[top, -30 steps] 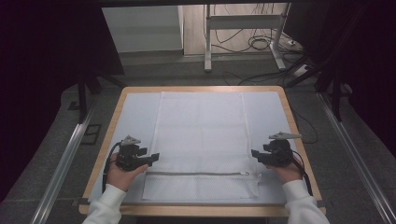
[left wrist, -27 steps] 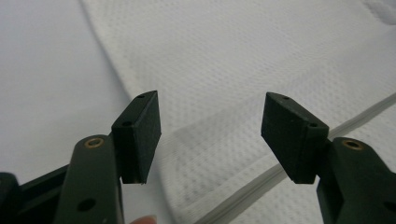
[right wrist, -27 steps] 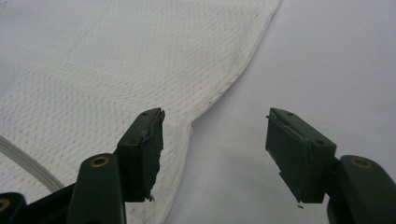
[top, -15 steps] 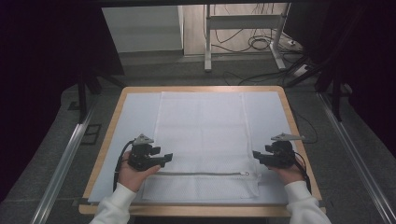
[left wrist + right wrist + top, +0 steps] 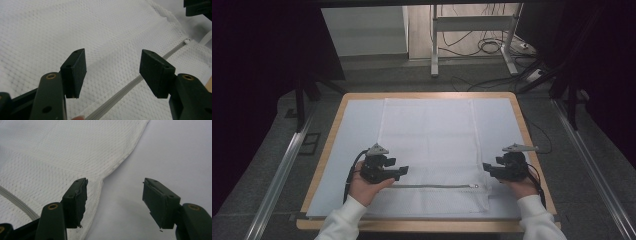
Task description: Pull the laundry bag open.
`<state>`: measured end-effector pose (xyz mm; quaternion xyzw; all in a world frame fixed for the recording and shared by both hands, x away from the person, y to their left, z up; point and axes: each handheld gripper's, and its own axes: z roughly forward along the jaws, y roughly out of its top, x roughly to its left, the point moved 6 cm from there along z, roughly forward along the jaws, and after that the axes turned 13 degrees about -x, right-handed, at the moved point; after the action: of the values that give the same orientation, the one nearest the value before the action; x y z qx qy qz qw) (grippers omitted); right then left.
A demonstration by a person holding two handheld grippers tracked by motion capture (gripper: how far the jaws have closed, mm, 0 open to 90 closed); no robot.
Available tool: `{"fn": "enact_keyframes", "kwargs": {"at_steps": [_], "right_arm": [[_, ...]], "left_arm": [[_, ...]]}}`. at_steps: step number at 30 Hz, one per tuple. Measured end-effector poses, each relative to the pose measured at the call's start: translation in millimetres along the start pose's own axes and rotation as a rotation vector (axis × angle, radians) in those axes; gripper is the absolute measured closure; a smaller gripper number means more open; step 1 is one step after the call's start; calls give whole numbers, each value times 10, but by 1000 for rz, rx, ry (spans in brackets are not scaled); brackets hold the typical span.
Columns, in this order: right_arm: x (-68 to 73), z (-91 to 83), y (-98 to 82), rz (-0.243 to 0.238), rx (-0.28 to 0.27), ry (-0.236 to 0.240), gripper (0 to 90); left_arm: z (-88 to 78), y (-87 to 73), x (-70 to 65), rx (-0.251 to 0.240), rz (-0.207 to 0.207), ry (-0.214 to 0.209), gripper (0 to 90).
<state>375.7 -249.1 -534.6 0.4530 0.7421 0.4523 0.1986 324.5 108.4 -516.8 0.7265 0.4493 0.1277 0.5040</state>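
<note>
Left gripper (image 5: 404,171): my jaws stand apart with nothing between them, over the mesh just above the zip line; the left gripper view (image 5: 112,72) looks down on bare mesh between the pads.
Right gripper (image 5: 486,168): my jaws gape too, empty, at the bag's right edge; in the right gripper view (image 5: 115,197) one pad hangs over the hem and the other over bare mat.
Bag (image 5: 427,145): a white mesh laundry bag, flat in the middle of the mat (image 5: 357,125), its zip end toward me.
Zip (image 5: 432,186): runs across the bag near my edge; in the left gripper view it shows as a grey band (image 5: 120,92) passing under and between my pads.
Slider (image 5: 475,186): I judge it sits at the right end, near my right gripper; its tab is too small to read.
Step in hand: I take it as getting both grippers set on the zip, one to pin the fabric, one to take the slider.
Doing it well: I should lower the right pads squarely over the hem beside the slider, catch fabric and not mat, and keep the mesh taut and flat.
Risk: a shallow pinch may slip off the mesh or bunch it.
</note>
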Motion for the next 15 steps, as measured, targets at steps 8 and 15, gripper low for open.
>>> {"fn": "enact_keyframes", "kwargs": {"at_steps": [8, 15], "right_arm": [[8, -1, 0, 2, 1, 2, 356], [19, 6, -5, 0, 5, 4, 356]], "left_arm": [[82, 8, -128, 3, 11, -20, 383], [166, 11, -289, 14, 19, -59, 385]]}}
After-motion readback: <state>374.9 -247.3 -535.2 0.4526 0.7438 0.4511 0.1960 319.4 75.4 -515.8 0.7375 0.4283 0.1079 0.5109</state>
